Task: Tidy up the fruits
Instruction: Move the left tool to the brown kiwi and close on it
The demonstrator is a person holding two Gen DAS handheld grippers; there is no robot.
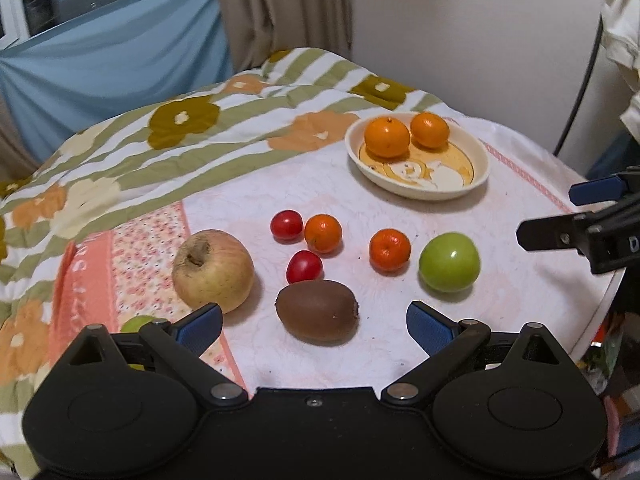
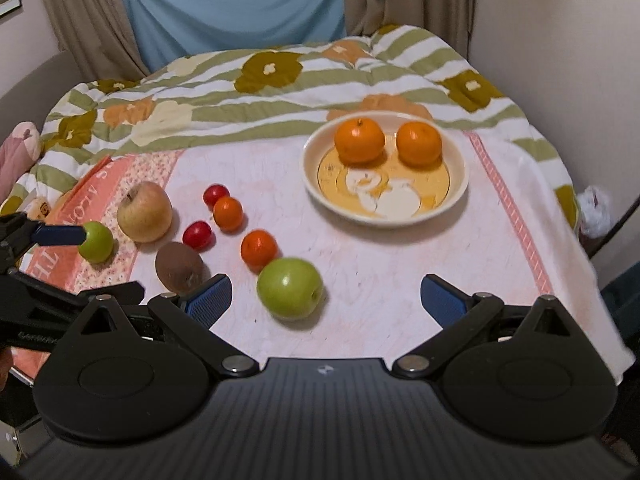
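Lettering on pink cloth (image 2: 60, 256) unreadable, partly hidden by small green fruit (image 2: 96, 241). Left tongs (image 1: 314, 326) released around kiwi (image 1: 316, 311); right tongs (image 2: 326, 296) released near green apple (image 2: 290, 288). Two oranges (image 2: 359, 140) in bowl (image 2: 460, 184) at 12 o'clock.

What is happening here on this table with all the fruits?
A person holds a two-finger gripper in each hand and is sorting fruit. Two oranges already sit in the bowl. Both grippers are open and hold nothing: the left gripper hovers near the kiwi, the right gripper near the big green apple. Two small tangerines, two red fruits, a yellowish apple and a small green fruit lie on the cloth.
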